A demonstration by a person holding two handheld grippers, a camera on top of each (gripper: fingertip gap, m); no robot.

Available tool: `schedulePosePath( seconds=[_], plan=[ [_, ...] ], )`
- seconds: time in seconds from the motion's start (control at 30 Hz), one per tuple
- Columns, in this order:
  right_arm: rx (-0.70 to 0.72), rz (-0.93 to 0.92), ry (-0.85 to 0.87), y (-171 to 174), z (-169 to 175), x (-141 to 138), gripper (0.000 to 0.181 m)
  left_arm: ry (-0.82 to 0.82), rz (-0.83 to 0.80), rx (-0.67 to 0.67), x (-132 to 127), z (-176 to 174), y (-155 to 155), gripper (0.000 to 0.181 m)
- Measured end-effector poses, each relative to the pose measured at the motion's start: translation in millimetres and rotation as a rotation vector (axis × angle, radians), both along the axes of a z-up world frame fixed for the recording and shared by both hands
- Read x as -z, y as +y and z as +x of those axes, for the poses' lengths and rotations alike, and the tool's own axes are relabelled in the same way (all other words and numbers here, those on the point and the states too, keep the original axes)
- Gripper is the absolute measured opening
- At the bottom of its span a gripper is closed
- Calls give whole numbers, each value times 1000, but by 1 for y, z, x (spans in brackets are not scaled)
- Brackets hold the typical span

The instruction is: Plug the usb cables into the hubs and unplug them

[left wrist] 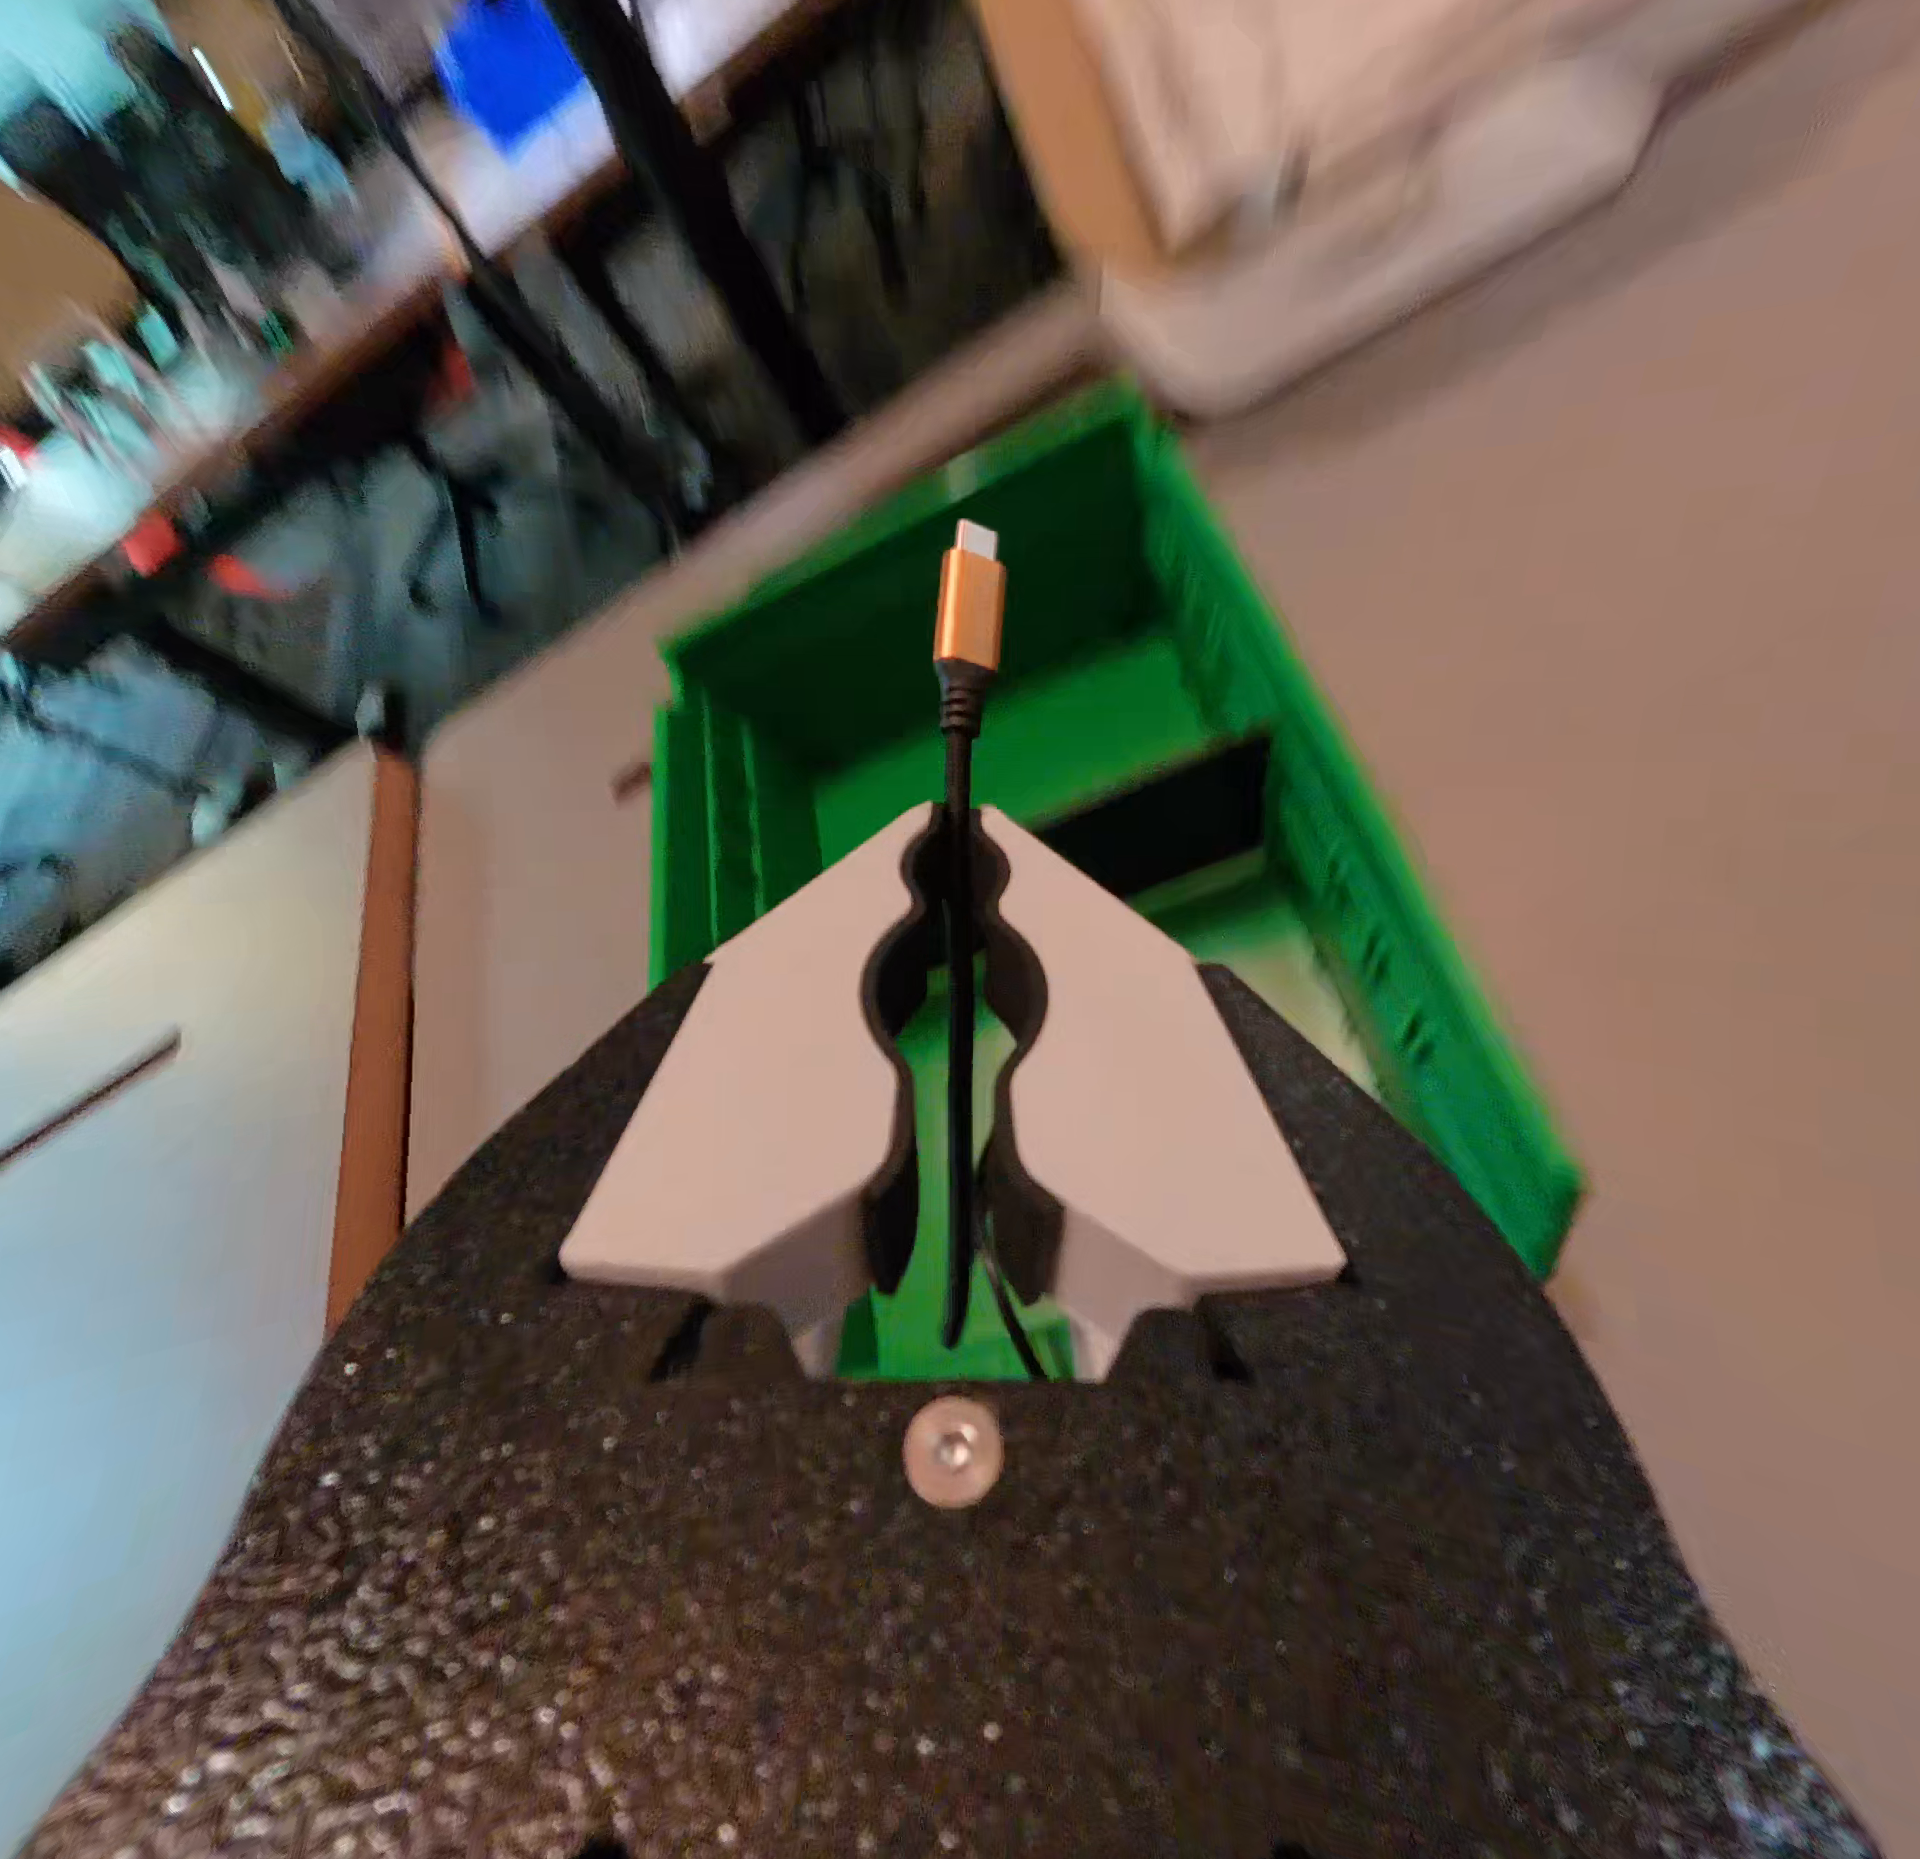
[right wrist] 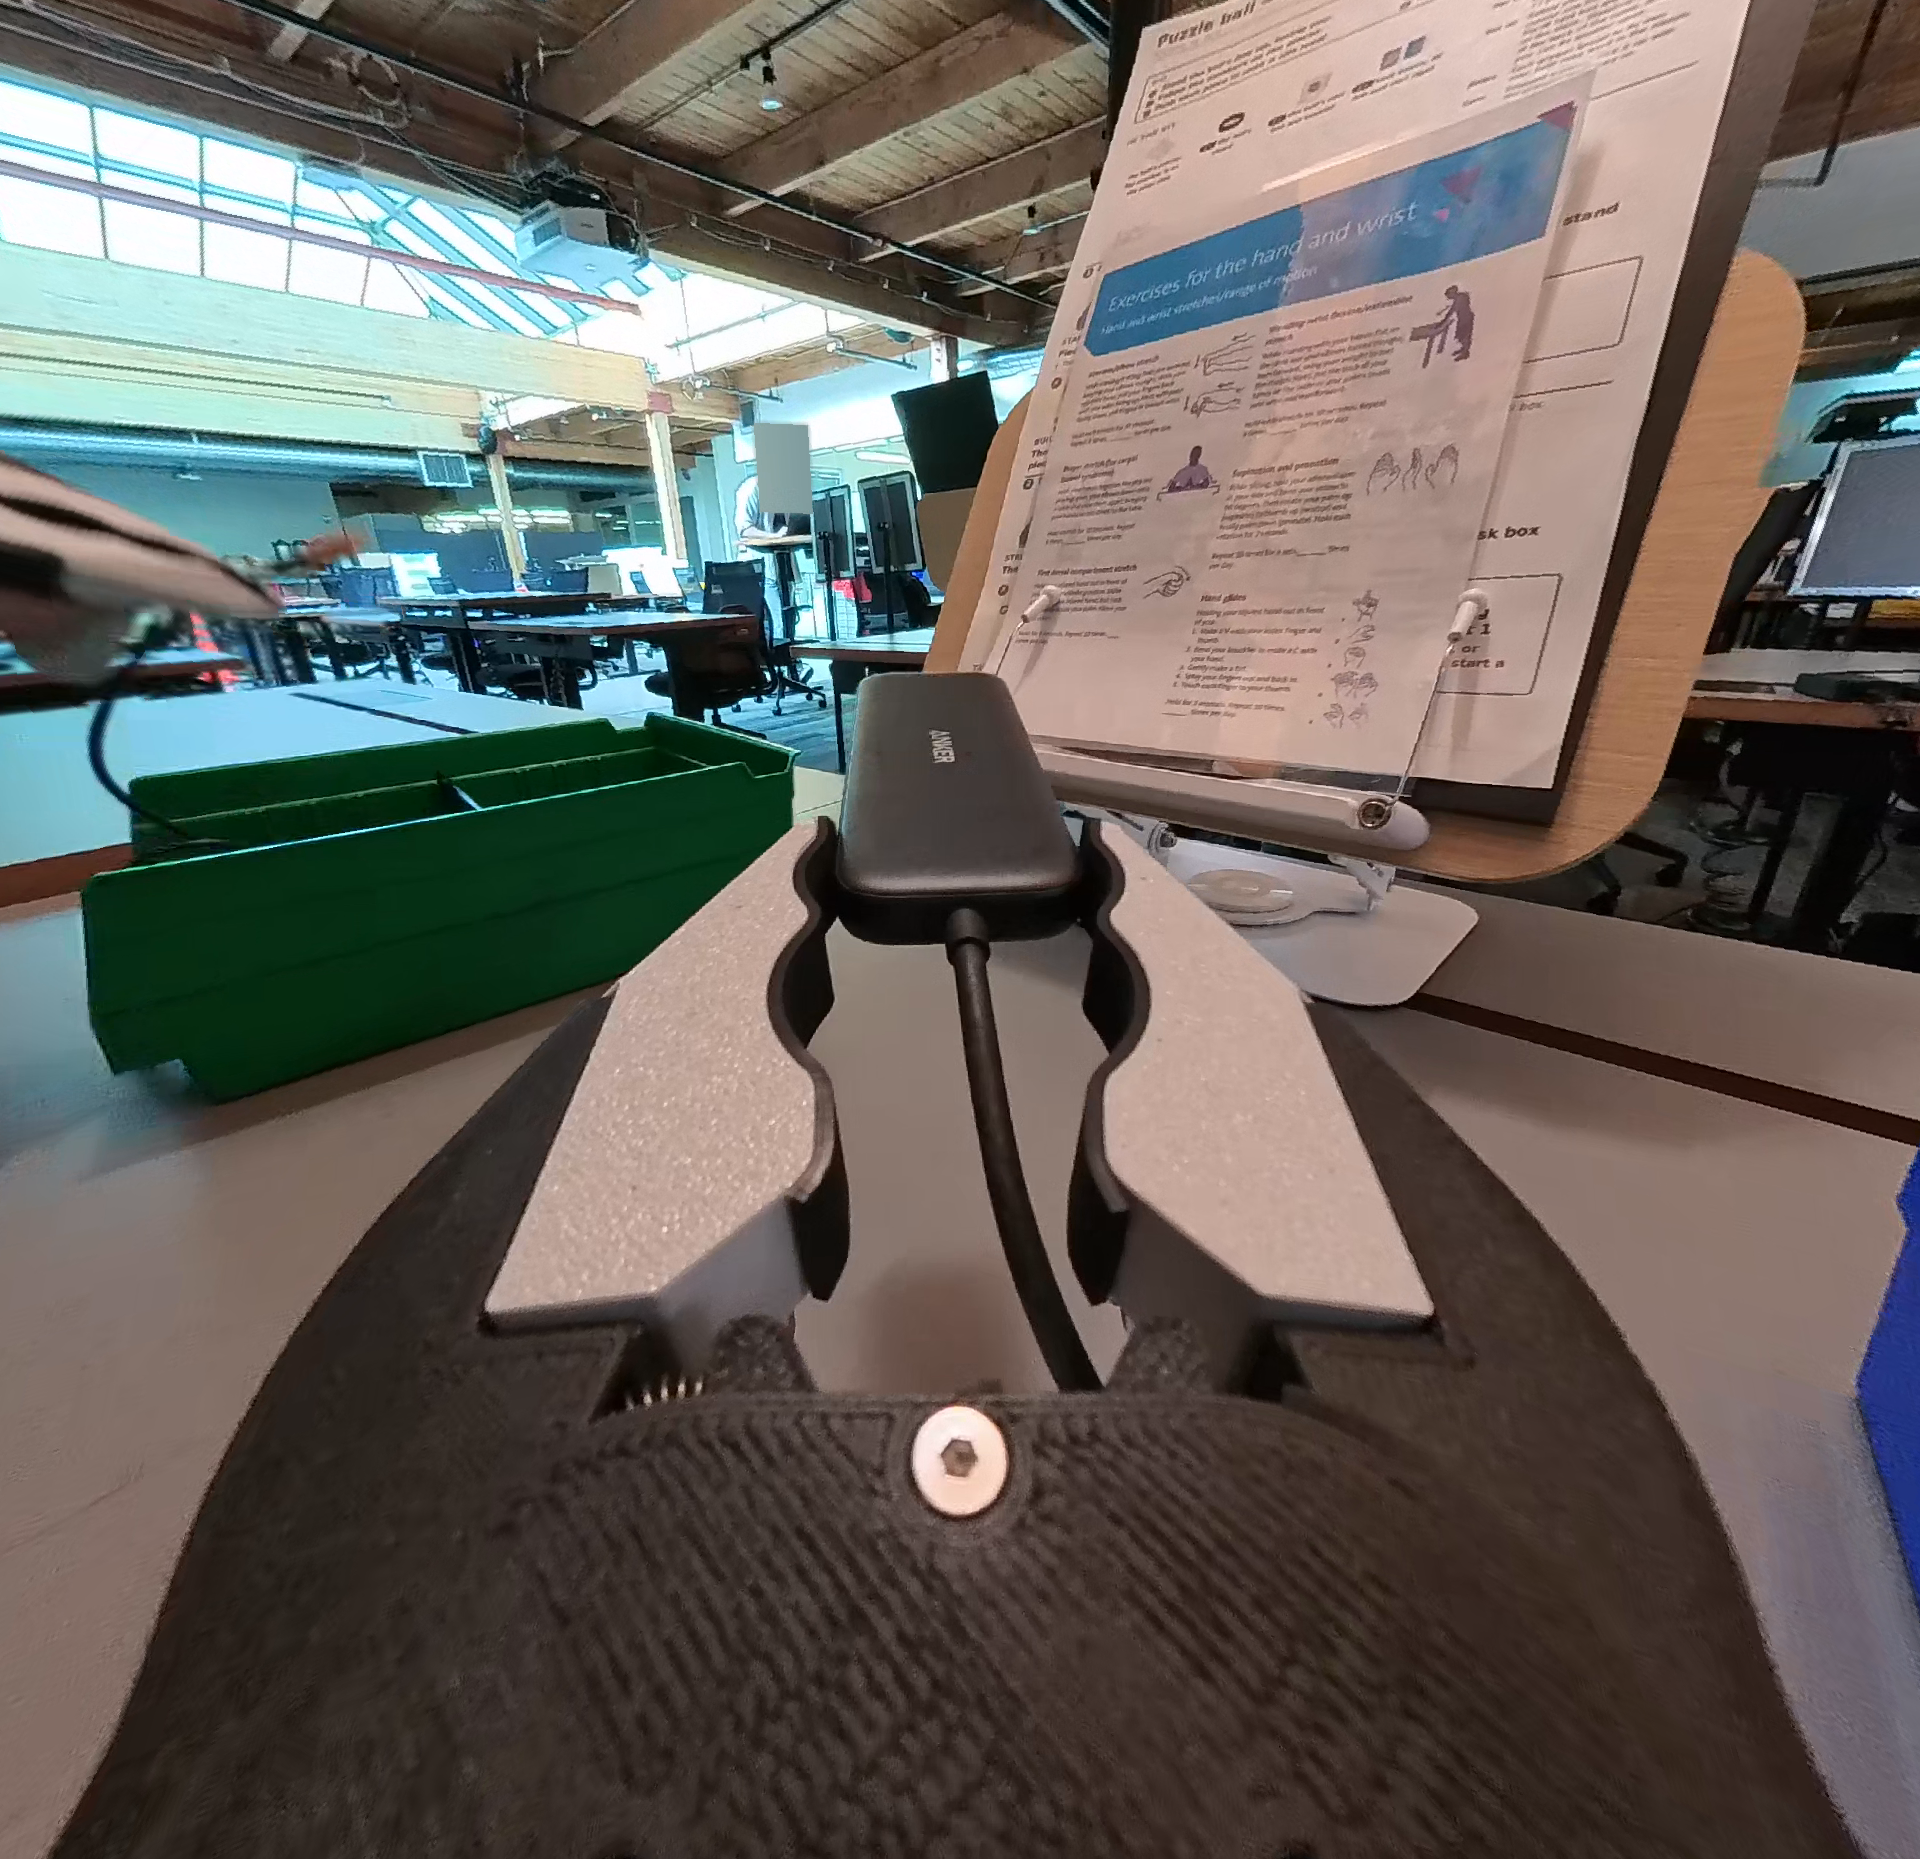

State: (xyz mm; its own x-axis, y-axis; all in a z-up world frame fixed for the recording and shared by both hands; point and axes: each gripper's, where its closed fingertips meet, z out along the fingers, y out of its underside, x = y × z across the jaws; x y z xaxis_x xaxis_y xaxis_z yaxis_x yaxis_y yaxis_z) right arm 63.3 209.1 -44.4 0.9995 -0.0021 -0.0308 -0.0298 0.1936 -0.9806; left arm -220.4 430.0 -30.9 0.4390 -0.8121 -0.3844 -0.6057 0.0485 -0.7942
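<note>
My left gripper (left wrist: 958, 817) is shut on a thin black USB cable (left wrist: 960, 978). Its orange plug (left wrist: 971, 604) with a silver tip sticks out past the fingertips, above a green bin (left wrist: 1340, 822). My right gripper (right wrist: 961, 853) is shut on the near end of a dark grey USB hub (right wrist: 940, 781), held level above the table; the hub's thick black cord (right wrist: 997, 1113) runs back between the fingers. The left gripper also shows blurred at the left edge of the right wrist view (right wrist: 114, 562), above the green bin (right wrist: 416, 874), with a cable hanging from it.
A document stand (right wrist: 1683, 666) with printed sheets stands right behind the hub. A blue box (right wrist: 1891, 1394) is at the right edge. The grey table (right wrist: 208, 1238) carries the bin. Desks and chairs fill the room behind. The left wrist view is motion-blurred.
</note>
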Motion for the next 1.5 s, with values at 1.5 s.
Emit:
schedulePosePath(
  seconds=[1.5],
  plan=[
    [45, 64, 1, -16, 21, -20, 46, 11, -217, 532, 109, 196, -207, 50]
  ],
)
